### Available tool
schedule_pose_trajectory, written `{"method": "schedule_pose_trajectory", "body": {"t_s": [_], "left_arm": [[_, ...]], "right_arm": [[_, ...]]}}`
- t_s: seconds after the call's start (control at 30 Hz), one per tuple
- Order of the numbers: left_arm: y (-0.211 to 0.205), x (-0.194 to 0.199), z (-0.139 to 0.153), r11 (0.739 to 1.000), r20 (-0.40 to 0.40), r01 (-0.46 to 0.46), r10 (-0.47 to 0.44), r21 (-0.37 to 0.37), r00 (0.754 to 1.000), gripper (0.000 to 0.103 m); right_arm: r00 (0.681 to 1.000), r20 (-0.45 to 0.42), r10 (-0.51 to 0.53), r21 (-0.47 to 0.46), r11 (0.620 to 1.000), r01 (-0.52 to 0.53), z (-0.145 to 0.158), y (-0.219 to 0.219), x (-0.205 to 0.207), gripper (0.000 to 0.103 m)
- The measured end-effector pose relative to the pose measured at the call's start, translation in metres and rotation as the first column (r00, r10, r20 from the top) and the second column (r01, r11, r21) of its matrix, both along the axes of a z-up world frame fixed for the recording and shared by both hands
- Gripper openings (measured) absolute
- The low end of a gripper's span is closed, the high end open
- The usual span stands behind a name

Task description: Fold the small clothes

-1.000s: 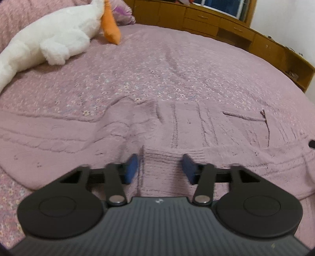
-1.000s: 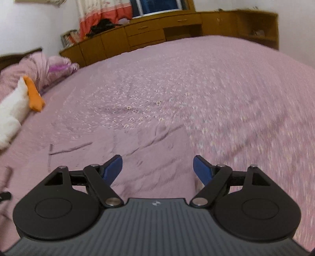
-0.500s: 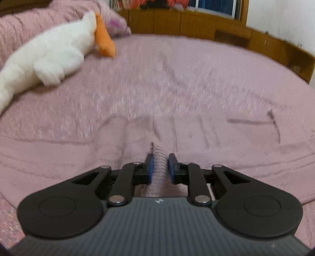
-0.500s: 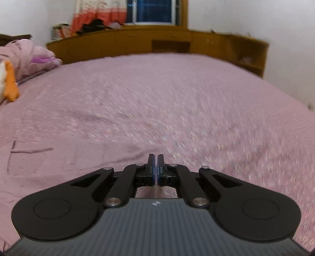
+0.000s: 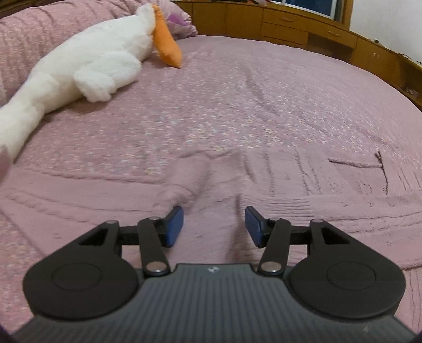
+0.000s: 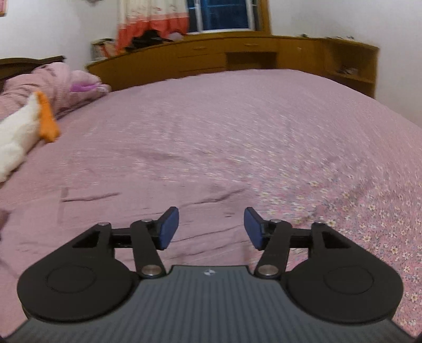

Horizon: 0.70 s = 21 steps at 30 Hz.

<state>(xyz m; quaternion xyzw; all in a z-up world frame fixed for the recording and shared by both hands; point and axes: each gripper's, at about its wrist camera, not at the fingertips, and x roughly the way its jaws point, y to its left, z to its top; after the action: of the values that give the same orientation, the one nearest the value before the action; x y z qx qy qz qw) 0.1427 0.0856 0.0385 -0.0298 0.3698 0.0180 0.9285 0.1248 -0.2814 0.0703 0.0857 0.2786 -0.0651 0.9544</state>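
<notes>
Bedroom, seen low across a wide bed (image 5: 277, 87): pink floral-print cover, fine quilted texture, filling most of both views. Wooden cabinet unit (image 6: 237, 56), honey-brown, with drawers and open shelves, curving behind the bed below a window with a white-and-orange curtain (image 6: 147, 18).

Pink knitted sweater (image 5: 303, 179): cable and rib texture, spread flat on the cover just ahead of both grippers; its colour nearly matches the bedding, so edges are hard to trace. Near hem partly blurred; dark seam lines mark a pocket at right.

Plush goose (image 5: 87, 66): white fleece body, orange beak, lying at the bed's left; tail end cut off by the frame.

Bunched pink bedding (image 6: 52, 79) at the head end, detail unclear.

Left gripper (image 5: 213, 224): black linkage, blue pads, fingers spread apart, nothing between them, over the sweater's ribbed hem.

Right gripper (image 6: 211, 227): same build, fingers spread, holding nothing, over the sweater's right part.
</notes>
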Motion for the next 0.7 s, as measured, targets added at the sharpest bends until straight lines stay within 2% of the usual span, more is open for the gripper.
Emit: {"method": "schedule_pose_trajectory", "body": {"t_s": [0.07, 0.27, 0.33, 0.4, 0.5, 0.7], "left_arm": [[0.009, -0.004, 0.008, 1.0, 0.001, -0.017, 0.017, 0.008, 1.0, 0.054], [0.048, -0.014, 0.031, 0.991, 0.003, -0.1, 0.1, 0.094, 0.995, 0.054], [0.067, -0.016, 0.035, 0.984, 0.005, -0.142, 0.142, 0.105, 0.99, 0.058], [0.085, -0.018, 0.035, 0.972, 0.008, -0.197, 0.198, 0.127, 0.98, 0.07], [0.11, -0.02, 0.03, 0.957, -0.002, -0.254, 0.257, 0.138, 0.966, 0.071], [0.149, -0.021, 0.011, 0.936, -0.055, -0.335, 0.342, 0.105, 0.938, 0.073]], "right_arm": [[0.999, 0.01, 0.041, 0.007, 0.999, -0.041, 0.01, 0.014, -0.013, 0.07], [0.987, 0.013, 0.16, 0.053, 0.986, -0.16, 0.027, 0.06, -0.052, 0.077], [0.982, 0.009, 0.189, 0.063, 0.98, -0.189, 0.026, 0.075, -0.063, 0.079], [0.978, 0.008, 0.21, 0.067, 0.975, -0.21, 0.024, 0.089, -0.071, 0.081], [0.974, -0.007, 0.228, 0.059, 0.972, -0.228, 0.017, 0.11, -0.084, 0.081], [0.973, -0.052, 0.227, 0.079, 0.972, -0.222, -0.003, 0.133, -0.09, 0.081]]}}
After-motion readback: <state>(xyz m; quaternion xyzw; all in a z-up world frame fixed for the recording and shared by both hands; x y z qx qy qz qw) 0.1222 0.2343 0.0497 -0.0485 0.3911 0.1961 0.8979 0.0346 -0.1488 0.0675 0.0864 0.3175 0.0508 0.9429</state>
